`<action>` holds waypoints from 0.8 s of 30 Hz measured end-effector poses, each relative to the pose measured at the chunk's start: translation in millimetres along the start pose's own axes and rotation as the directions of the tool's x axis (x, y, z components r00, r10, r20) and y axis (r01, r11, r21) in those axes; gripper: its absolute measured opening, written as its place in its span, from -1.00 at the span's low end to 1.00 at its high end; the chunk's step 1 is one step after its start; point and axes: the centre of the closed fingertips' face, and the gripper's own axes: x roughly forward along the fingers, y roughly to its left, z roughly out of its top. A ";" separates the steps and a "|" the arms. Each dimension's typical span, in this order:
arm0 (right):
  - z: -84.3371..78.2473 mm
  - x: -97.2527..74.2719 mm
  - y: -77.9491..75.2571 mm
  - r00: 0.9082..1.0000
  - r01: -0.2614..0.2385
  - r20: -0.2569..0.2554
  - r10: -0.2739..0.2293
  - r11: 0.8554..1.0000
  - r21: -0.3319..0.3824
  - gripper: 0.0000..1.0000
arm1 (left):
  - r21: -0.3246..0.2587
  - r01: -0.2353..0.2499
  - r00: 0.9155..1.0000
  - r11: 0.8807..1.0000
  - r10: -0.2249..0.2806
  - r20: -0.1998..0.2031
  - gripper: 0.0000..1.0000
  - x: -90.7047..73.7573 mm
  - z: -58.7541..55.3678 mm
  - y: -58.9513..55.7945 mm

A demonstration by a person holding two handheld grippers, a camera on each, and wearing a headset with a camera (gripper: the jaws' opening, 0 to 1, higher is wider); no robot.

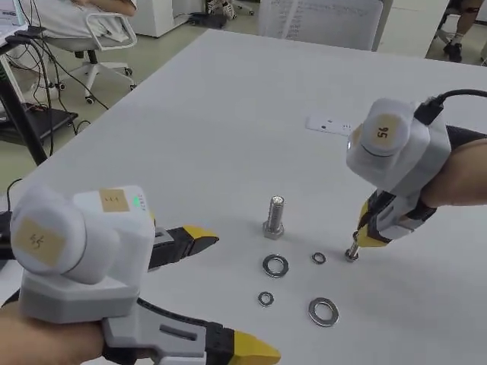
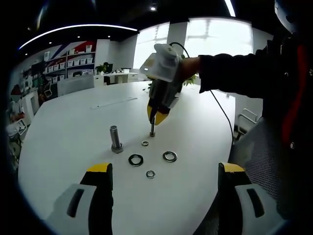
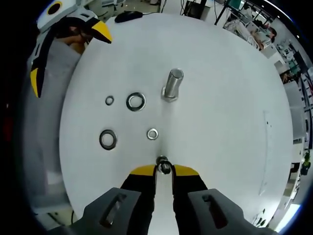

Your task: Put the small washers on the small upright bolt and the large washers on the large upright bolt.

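Note:
The large bolt (image 1: 275,217) (image 2: 116,139) (image 3: 172,84) stands upright on the white table (image 1: 228,137). To its right, the small bolt (image 1: 351,252) (image 2: 152,128) (image 3: 163,164) stands on the table, and my right gripper (image 1: 361,240) (image 3: 164,169) is shut on it from above. Two large washers (image 1: 275,265) (image 1: 323,312) and two small washers (image 1: 319,258) (image 1: 265,299) lie flat in front of the bolts. My left gripper (image 1: 228,293) (image 2: 165,169) is open and holds nothing, near the table's front edge, short of the washers.
A flat white strip (image 1: 329,125) lies farther back on the table. Off the table's left edge (image 1: 114,103) are an office chair (image 1: 95,38) and cables. The person's dark sleeve (image 2: 234,68) reaches in from the right.

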 end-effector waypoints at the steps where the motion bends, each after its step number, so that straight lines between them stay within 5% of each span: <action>1: -0.2 1.2 0.1 1.000 -0.001 0.001 0.001 1.000 -0.001 -0.73 | -0.001 0.000 1.000 1.000 0.000 -0.001 0.78 0.0 -0.3 0.5; 24: -5.1 28.8 7.3 0.999 -0.045 -0.006 0.045 0.998 0.032 -0.73 | -0.003 -0.006 1.000 1.000 0.006 -0.007 0.78 0.5 -2.6 2.7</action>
